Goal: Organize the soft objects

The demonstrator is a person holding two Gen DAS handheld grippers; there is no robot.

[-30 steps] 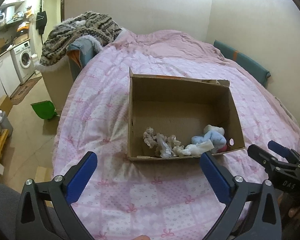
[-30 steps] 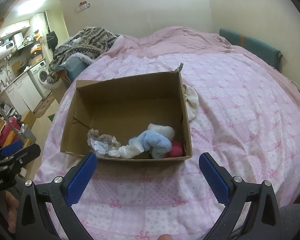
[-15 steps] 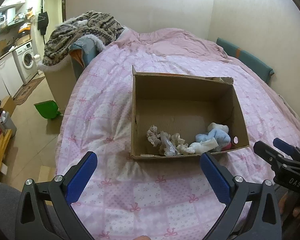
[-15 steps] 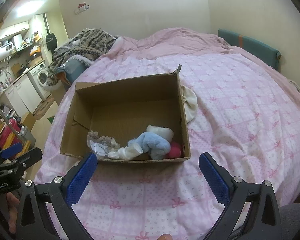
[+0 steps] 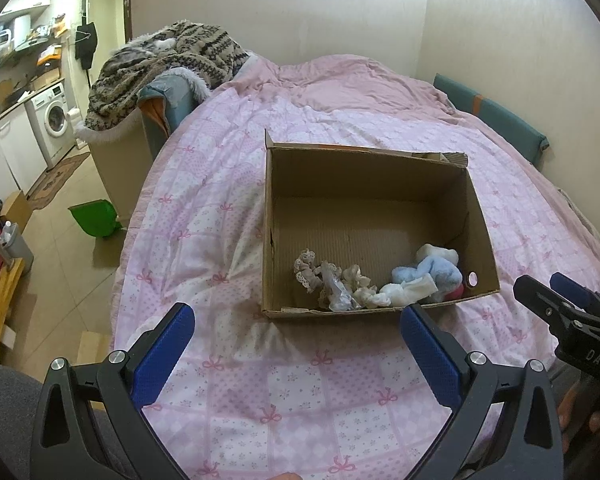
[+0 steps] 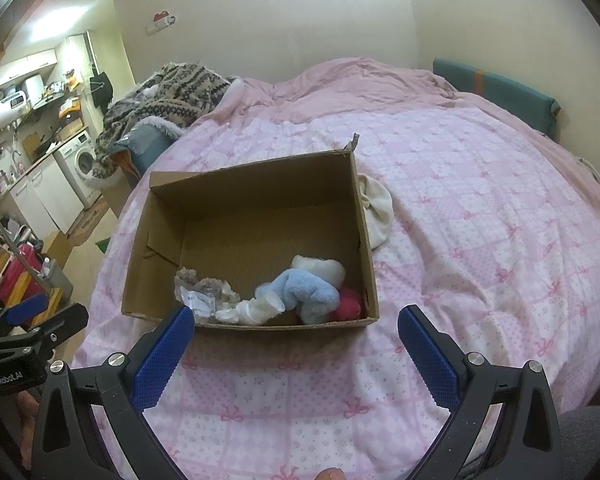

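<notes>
Right tool (image 6: 296, 344) view only — cream cloth (image 6: 376, 212) beside box (image 6: 244, 168).

- I'm working in a home, a small one-room flat where the sleeping and kitchen areas share one space.
- A bed (image 5: 260, 208) with a pink patterned quilt fills most of my view, pushed against plain cream walls (image 6: 260, 20).
- A heap of knitted blankets (image 5: 160, 64) lies piled at the bed's far left corner.
- Off to the left I see a washing machine (image 5: 54, 120) set under a counter beside white cabinets (image 6: 52, 196), with shelves of household clutter (image 5: 32, 36) above.
- A doormat (image 5: 56, 182) lies on the tiled floor, near a green dustpan (image 5: 94, 218).
</notes>
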